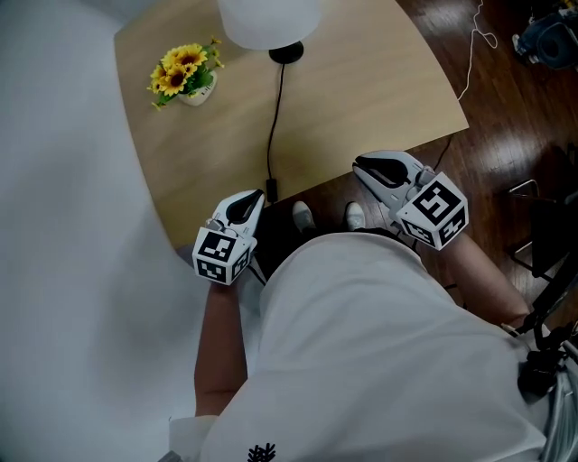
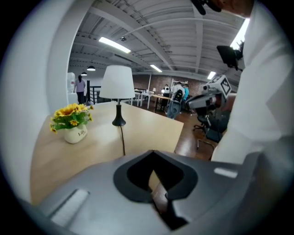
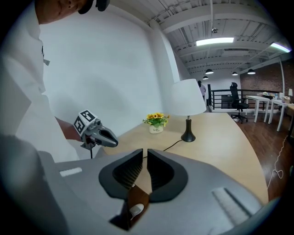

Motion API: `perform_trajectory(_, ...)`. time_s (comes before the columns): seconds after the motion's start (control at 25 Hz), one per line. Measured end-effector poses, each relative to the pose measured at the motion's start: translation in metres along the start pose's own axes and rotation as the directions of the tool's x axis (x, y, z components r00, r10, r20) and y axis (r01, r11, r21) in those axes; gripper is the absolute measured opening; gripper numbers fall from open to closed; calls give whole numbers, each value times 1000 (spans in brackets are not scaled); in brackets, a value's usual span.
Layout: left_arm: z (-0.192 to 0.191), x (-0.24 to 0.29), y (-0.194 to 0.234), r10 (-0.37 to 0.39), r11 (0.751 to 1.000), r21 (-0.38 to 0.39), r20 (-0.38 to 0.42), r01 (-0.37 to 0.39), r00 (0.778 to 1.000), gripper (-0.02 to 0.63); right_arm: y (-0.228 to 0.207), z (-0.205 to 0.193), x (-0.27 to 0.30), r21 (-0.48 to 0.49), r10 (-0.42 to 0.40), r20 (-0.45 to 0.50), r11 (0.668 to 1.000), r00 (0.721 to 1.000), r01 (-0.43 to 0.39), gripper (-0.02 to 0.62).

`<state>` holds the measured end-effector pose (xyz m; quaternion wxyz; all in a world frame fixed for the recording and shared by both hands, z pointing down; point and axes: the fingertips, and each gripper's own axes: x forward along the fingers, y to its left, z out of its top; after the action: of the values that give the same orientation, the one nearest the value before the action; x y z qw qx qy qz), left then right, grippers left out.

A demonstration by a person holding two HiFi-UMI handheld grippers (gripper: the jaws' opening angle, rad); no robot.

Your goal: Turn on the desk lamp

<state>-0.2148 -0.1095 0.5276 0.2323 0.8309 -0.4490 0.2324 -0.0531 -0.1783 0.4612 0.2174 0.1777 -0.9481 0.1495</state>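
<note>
The desk lamp (image 1: 271,23) stands at the far edge of the worktop (image 1: 379,90), its cord (image 1: 275,117) running back to a dark lump (image 1: 270,190) (an inline switch, I think; too small to be sure) just beside my left hand-held gripper (image 1: 254,200). Both it and the right hand-held gripper (image 1: 366,167) are empty, jaws pinched together, so I'd press the left tip squarely onto that lump.

On the table (image 1: 361,99) the desk lamp (image 1: 271,23) stands farthest, the flower pot (image 1: 185,77) to its left.
</note>
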Motion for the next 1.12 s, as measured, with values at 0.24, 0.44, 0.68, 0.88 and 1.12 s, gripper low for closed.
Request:
perform_trajectory(0.24, -50, 34, 6, -43, 999, -3, -195, 43, 980, 19, 0, -16, 12, 23, 9, -62, 1000, 998, -8, 31)
perform_trajectory(0.44, -80, 51, 10, -55, 998, 14, -305, 62, 951, 18, 0, -27, 12, 43, 10, -95, 999, 995, -6, 31)
perform_trajectory(0.68, -103, 63, 19, -51, 996, 45, -370, 73, 928, 18, -2, -35, 10, 60, -1, -113, 998, 994, 8, 31)
perform_trajectory(0.88, -110, 68, 15, -68, 996, 30, -402, 88, 913, 18, -4, -39, 8, 66, -8, -120, 998, 993, 16, 31)
perform_trajectory(1.12, -115, 70, 13, -79, 995, 21, -424, 97, 902, 18, -6, -43, 5, 75, -14, -126, 997, 992, 24, 31)
